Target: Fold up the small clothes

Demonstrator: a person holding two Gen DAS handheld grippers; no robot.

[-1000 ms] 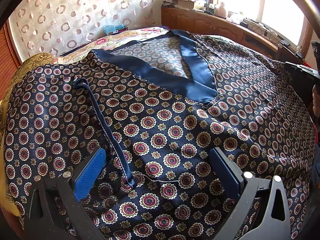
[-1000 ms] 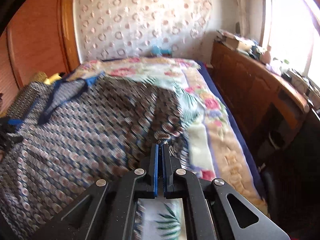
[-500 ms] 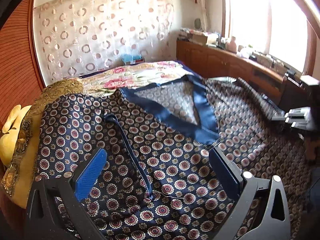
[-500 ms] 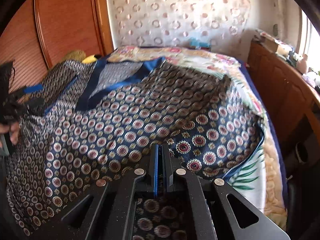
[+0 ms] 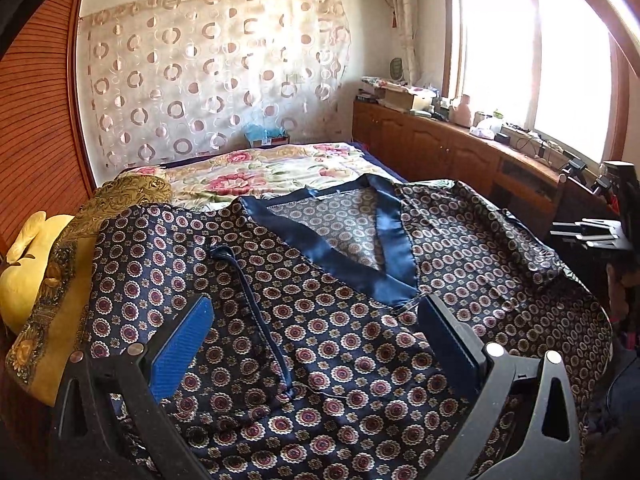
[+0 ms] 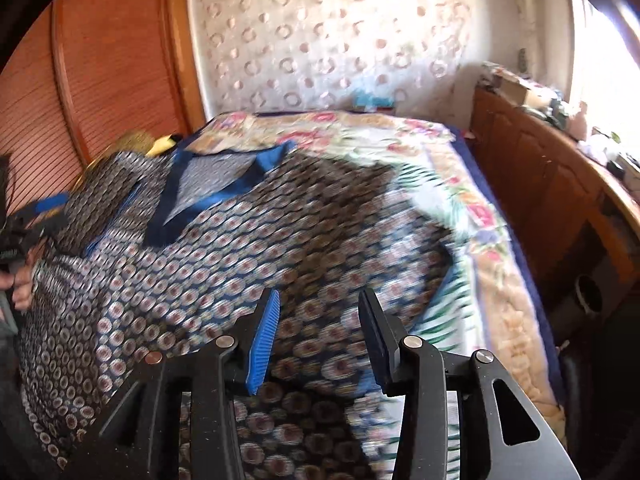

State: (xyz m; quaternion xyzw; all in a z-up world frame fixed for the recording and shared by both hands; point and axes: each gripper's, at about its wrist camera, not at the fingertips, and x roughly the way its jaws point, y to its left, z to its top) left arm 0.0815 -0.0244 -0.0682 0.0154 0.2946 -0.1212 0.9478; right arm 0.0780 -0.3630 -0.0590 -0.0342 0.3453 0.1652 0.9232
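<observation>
Covering most of the bed (image 5: 280, 168), the patterned garment (image 5: 320, 320) lies spread over a floral quilt (image 6: 460, 200), its blue satin neckband (image 5: 332, 256) facing the curtained wall and a blue-edged strip (image 5: 256, 312) running down its near half. A second ago the right claw (image 6: 316, 340) was clamped shut on a fold at the garment's right edge, carrying it inward over the quilt; its jaws have just been opening, and now they stand partly apart above the cloth with nothing pinched between them, so the fold appears to have been laid down and released. That suggests one side of the garment has been brought in, with further folds probably to follow. The left claw (image 5: 316, 344) has risen away from the cloth since a second ago; it hangs wide open over the garment's near half, its blue pads (image 5: 180, 348) clear of the fabric and holding nothing. A yellow cushion (image 5: 28, 264) sits at the bed's left edge, beside the wooden wardrobe (image 6: 100, 80).
</observation>
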